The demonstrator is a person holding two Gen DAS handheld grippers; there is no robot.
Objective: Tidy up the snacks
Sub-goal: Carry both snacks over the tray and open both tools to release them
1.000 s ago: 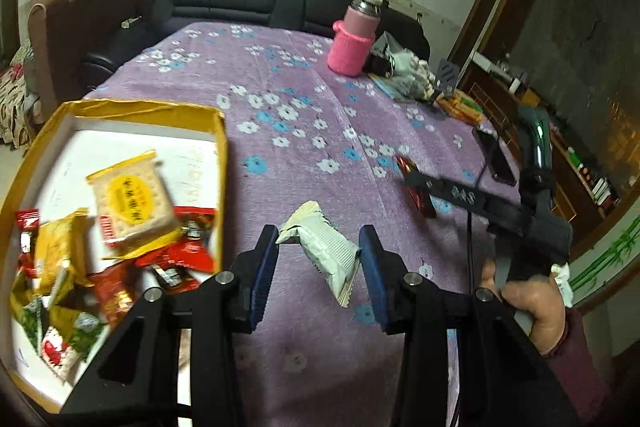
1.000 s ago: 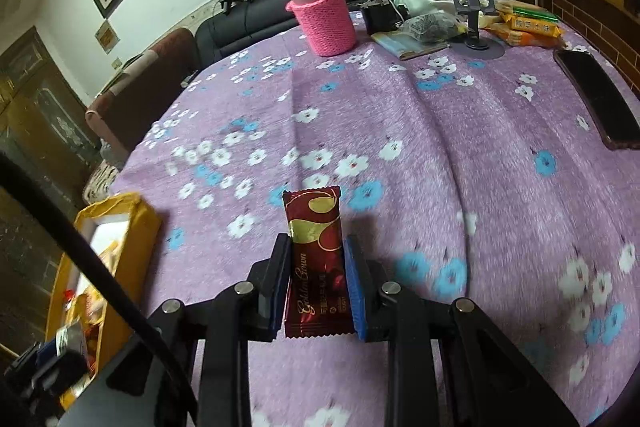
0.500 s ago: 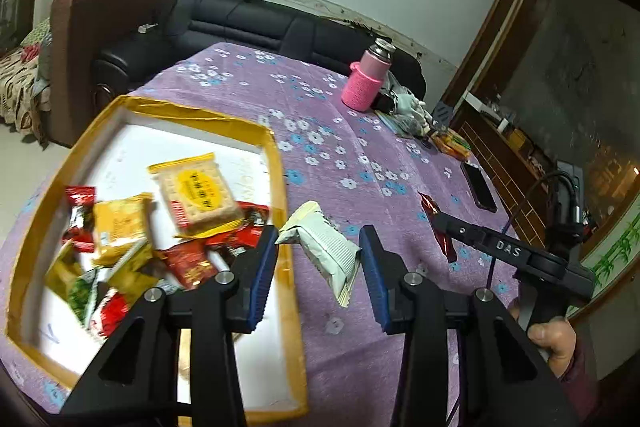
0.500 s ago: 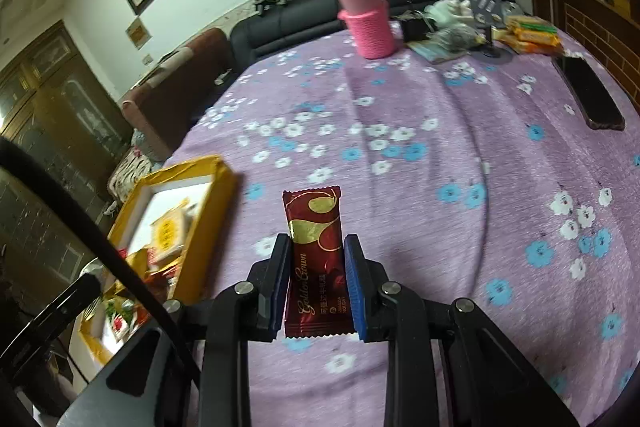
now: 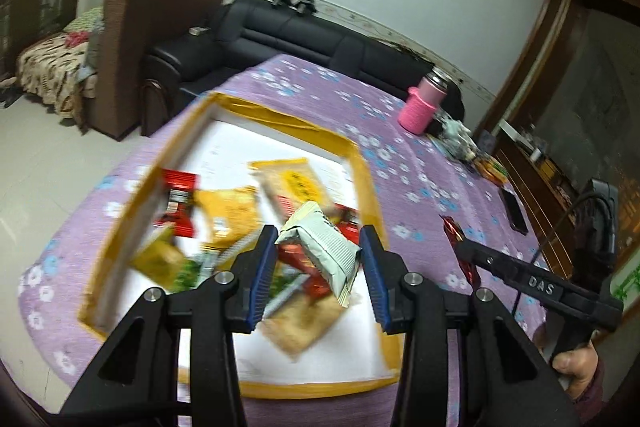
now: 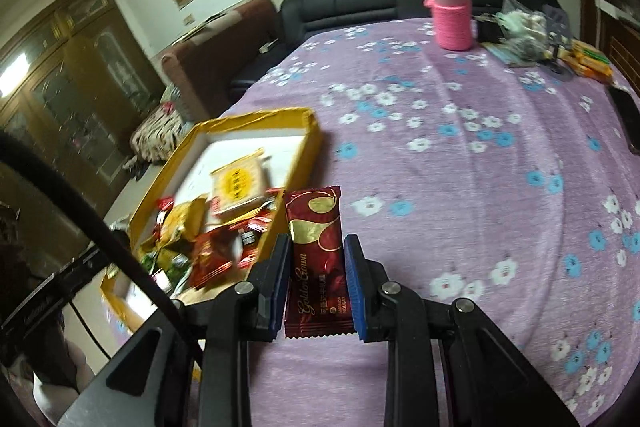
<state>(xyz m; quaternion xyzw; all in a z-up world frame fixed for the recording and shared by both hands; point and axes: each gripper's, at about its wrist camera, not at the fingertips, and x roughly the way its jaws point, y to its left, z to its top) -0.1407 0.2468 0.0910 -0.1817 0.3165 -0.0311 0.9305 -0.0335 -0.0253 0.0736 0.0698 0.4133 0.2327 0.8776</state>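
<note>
My left gripper point(image 5: 318, 267) is shut on a white snack packet point(image 5: 320, 247) and holds it in the air over the yellow box point(image 5: 362, 167), which holds several red and yellow snack packs. My right gripper point(image 6: 316, 285) is shut on a dark red chocolate bar point(image 6: 316, 251) and holds it above the purple cloth, just right of the yellow box point(image 6: 308, 135). The right gripper with its red bar point(image 5: 458, 239) also shows at the right in the left wrist view.
A purple flowered tablecloth point(image 6: 460, 167) covers the table. A pink flask point(image 6: 450, 15), a pile of small items point(image 6: 520, 35) and a dark phone point(image 6: 626, 115) sit at the far right. A black sofa point(image 5: 300, 39) and a brown armchair point(image 5: 140, 27) stand behind the table.
Both grippers have risen and moved left toward the yellow box with their snacks. The left gripper's packet is over the box's inside instead of over its right rim.
</note>
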